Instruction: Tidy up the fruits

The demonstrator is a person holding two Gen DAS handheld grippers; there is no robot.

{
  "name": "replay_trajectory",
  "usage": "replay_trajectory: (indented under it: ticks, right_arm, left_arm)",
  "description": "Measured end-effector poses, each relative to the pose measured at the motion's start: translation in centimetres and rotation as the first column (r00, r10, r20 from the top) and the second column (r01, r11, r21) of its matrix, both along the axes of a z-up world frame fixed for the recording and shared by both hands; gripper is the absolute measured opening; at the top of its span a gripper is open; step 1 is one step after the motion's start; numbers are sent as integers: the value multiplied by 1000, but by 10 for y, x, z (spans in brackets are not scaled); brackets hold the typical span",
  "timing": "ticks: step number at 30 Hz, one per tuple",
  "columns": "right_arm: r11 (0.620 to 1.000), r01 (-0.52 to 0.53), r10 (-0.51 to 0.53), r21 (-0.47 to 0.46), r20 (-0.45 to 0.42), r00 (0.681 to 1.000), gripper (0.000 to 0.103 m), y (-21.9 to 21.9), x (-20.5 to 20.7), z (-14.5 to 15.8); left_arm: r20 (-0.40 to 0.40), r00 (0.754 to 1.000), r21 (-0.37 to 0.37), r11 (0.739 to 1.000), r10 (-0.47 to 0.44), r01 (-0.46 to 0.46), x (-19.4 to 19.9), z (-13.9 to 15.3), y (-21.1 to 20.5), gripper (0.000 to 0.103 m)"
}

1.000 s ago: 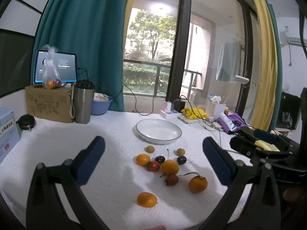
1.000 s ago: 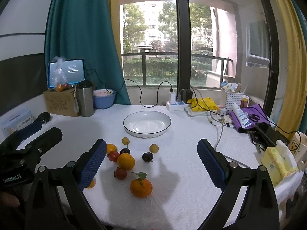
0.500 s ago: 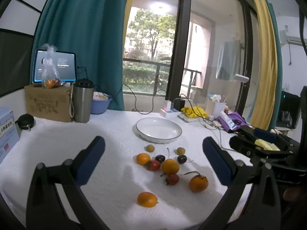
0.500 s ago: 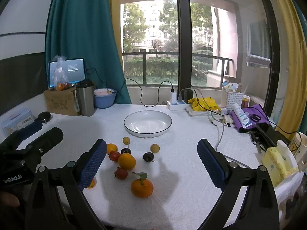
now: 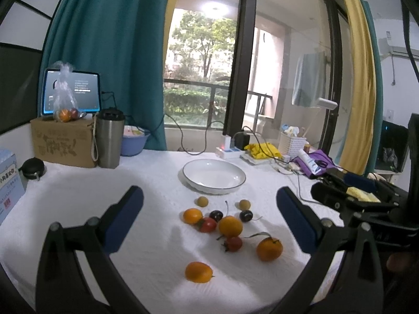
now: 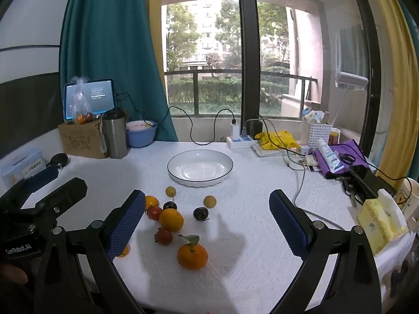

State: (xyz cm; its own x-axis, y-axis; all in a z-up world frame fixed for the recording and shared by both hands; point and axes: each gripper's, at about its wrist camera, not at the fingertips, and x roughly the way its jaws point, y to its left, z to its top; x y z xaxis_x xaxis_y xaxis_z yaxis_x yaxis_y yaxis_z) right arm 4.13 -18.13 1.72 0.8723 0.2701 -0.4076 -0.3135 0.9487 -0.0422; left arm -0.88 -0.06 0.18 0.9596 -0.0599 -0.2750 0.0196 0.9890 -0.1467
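- A room with tall balcony windows and teal and yellow curtains fills the upper frame; a bench point(image 6: 262, 261) under a white textured cloth takes up the lower half.
- An empty white plate point(image 6: 200, 180) with a dark rim sits at the centre of both views, well clear of the clutter along the far edge.
- The fruits lie loose on the cloth just below the plate: a leafy tangerine point(image 6: 192, 256) lowest in the right view, a larger orange point(image 6: 171, 219) above it, small red tomatoes point(image 6: 164, 236), dark cherries point(image 6: 201, 213) and pale yellow round fruit point(image 6: 209, 201).
- One more orange fruit point(image 5: 198, 272) lies apart, lowest in the left view.
- The left tongs point(image 5: 209, 209) and the right tongs point(image 6: 207, 214) both stand wide apart, holding nothing, above the near part of the bench.
- The fruits look light, round and prone to roll; the tomatoes and cherries are likely soft and bruise under a hard squeeze.
- A gentle grip across the widest part seems best, clear of stems and leaf.
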Motion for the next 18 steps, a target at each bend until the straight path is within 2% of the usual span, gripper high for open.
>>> replay_trajectory:
  ticks: [18]
  right_arm:
    - [1000, 1, -1, -1, -7, 1000, 97, -1, 0, 0]
  left_arm:
    - [-11, 1000, -2, 1000, -7, 7, 0, -4, -3, 102]
